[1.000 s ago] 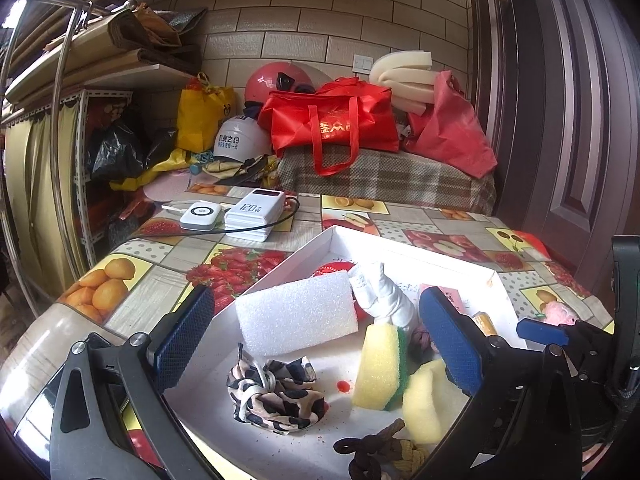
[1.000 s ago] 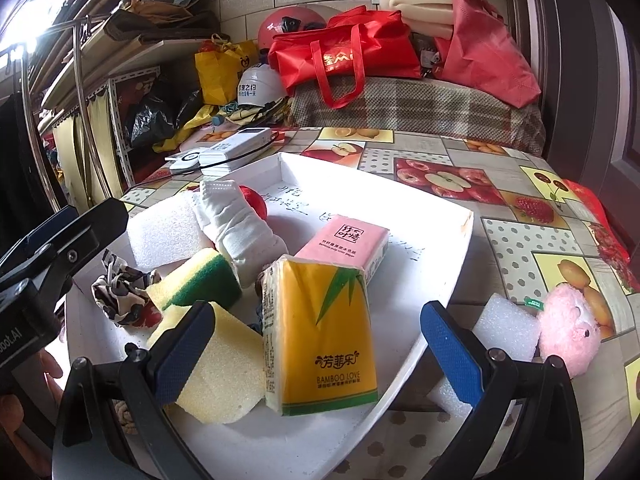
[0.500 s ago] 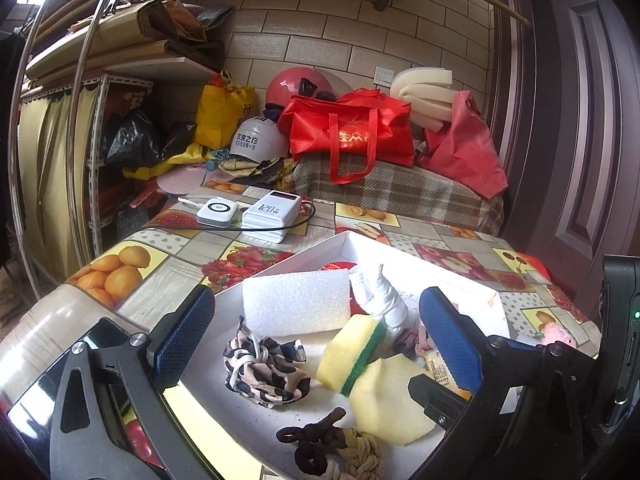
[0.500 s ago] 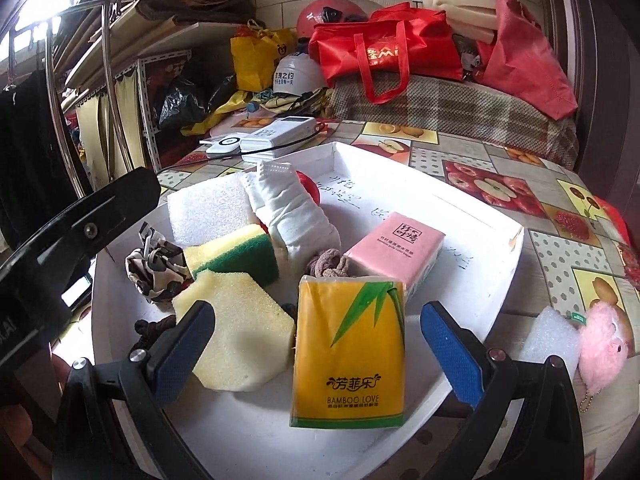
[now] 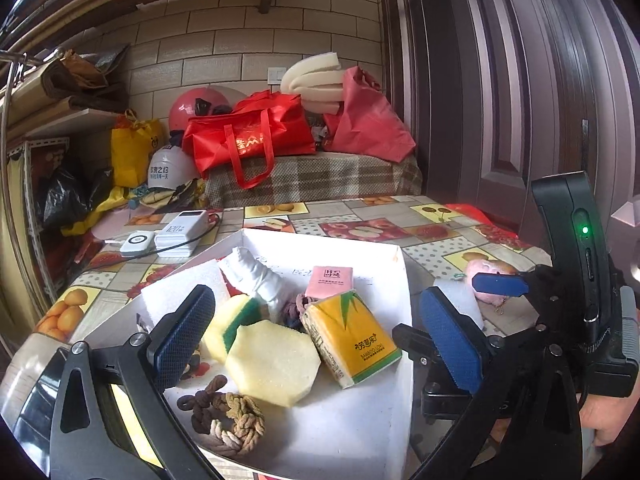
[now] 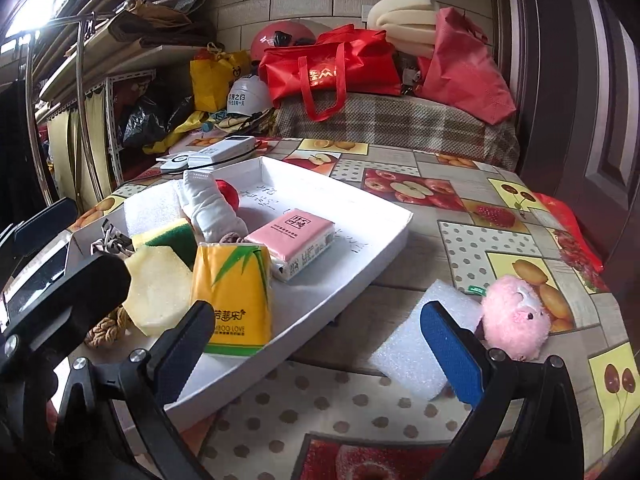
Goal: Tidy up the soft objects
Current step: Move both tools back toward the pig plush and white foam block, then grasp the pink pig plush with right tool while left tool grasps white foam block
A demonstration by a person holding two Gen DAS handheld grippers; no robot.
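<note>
From the left wrist view, the left gripper [image 5: 320, 336] hangs with jaws spread wide and nothing between them, above the white tray [image 5: 404, 280]. In the tray lie a yellow tissue pack [image 5: 352, 338], a pale yellow sponge [image 5: 274, 362], a pink tissue pack [image 5: 329, 281] and a knotted rope ring [image 5: 228, 416].

From the right wrist view, the right gripper [image 6: 320, 344] is likewise wide apart and empty, over the tray's near edge (partly above the fruit-patterned tablecloth [image 6: 472, 240]). A white foam block [image 6: 424, 344] lies on the cloth just outside the tray, touching a pink plush toy [image 6: 514, 318].
</note>
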